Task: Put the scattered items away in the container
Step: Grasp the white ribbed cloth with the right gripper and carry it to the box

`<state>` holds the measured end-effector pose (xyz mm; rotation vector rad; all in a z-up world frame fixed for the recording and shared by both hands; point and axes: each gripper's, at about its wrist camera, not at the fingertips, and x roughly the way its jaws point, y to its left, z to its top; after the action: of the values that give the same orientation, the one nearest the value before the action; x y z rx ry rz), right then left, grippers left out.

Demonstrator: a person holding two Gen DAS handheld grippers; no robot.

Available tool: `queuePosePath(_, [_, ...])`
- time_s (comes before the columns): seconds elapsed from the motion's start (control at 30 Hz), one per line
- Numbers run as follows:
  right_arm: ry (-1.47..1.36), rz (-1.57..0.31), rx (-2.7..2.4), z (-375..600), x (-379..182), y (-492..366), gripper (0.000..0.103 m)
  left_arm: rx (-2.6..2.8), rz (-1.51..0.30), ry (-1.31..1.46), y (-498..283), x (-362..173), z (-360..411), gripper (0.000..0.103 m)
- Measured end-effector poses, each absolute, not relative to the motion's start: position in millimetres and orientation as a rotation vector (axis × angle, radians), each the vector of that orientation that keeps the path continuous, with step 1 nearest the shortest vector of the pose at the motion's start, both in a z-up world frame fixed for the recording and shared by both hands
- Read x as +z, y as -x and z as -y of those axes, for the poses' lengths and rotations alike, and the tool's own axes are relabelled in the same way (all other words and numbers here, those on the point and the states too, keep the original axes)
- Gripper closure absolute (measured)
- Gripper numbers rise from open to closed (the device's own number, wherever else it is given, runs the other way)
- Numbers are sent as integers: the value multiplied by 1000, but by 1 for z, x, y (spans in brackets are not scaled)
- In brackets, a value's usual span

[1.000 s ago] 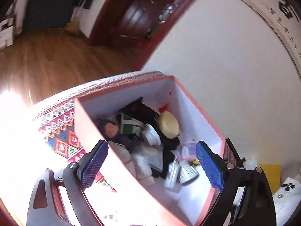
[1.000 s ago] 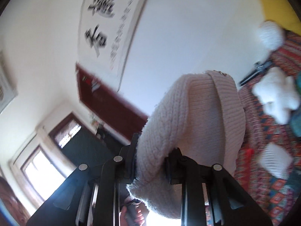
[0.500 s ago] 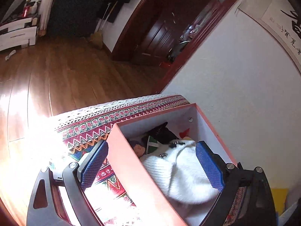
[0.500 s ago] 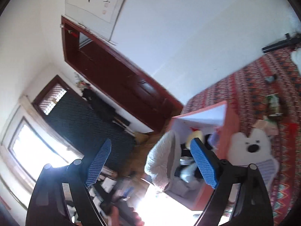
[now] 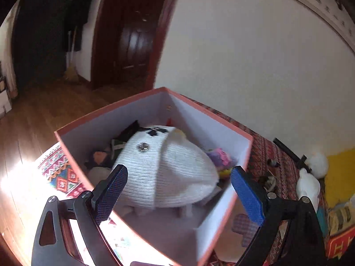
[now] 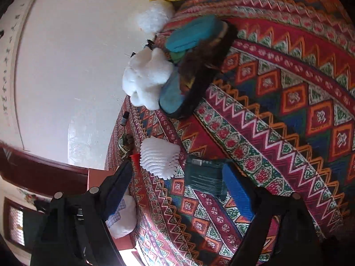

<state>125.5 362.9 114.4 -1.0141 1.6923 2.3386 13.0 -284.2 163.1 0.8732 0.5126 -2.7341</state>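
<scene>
An orange box [image 5: 221,119] with white inner walls stands on the patterned cloth, and a white knit hat [image 5: 164,166] lies on top of the several small items inside. My left gripper [image 5: 178,171] hangs open over the box's near corner and touches nothing. My right gripper [image 6: 177,167] points down at the cloth. Its jaws are closing from wide, and nothing is gripped. Just ahead of its tips lie a white ribbed shell-shaped item [image 6: 159,161] and a dark green packet [image 6: 206,175] that sits by the right finger.
White plush toys [image 6: 146,77], teal pouches [image 6: 193,33], a dark furry item [image 6: 206,66] and a small bottle [image 6: 124,118] lie along the wall side. A white bear plush [image 6: 124,217] rests beside the box. A yellow cushion [image 5: 339,177] sits at the right.
The right gripper let go of the knit hat, which now lies in the box, and then swung down over the cloth. The left gripper shifted around the box.
</scene>
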Motion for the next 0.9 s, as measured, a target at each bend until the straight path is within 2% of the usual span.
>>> queuePosePath(0.1, [1114, -1777, 2331, -347, 100, -98, 22, -2804, -443, -936, 0, 158, 241, 8])
queuePosePath(0.17, [1166, -1704, 2389, -335, 102, -76, 22, -2828, -425, -983, 8, 153, 220, 8])
queuePosePath(0.2, [1182, -1598, 2440, -329, 108, -66, 22, -2835, -414, -1003, 12, 150, 212, 8])
queuePosePath(0.37, [1253, -780, 2802, -270, 155, -8, 19, -2857, -304, -1082, 23, 139, 180, 8])
queuePosePath(0.43, [1351, -581, 2828, -251, 148, 12, 19, -2870, -263, -1099, 23, 137, 171, 8])
queuePosePath(0.47, [1423, -548, 2784, -246, 138, 20, 34, -2877, -245, -1106, 24, 137, 168, 8])
queuePosePath(0.53, [1523, -623, 2695, -249, 121, 23, 72, -2901, -213, -1118, 24, 135, 160, 8])
queuePosePath(0.57, [1493, -681, 2692, -254, 122, 19, 82, -2918, -192, -1129, 24, 134, 154, 8])
queuePosePath(0.6, [1433, -777, 2708, -264, 130, 14, 87, -2940, -157, -1144, 24, 132, 146, 8])
queuePosePath(0.8, [898, -1154, 2761, -330, 187, -14, 88, -3059, 70, -1271, 38, 106, 70, 8])
queuePosePath(0.9, [846, -1440, 2685, -356, 177, -14, 88, -3028, 265, -1358, 67, 71, 27, 8])
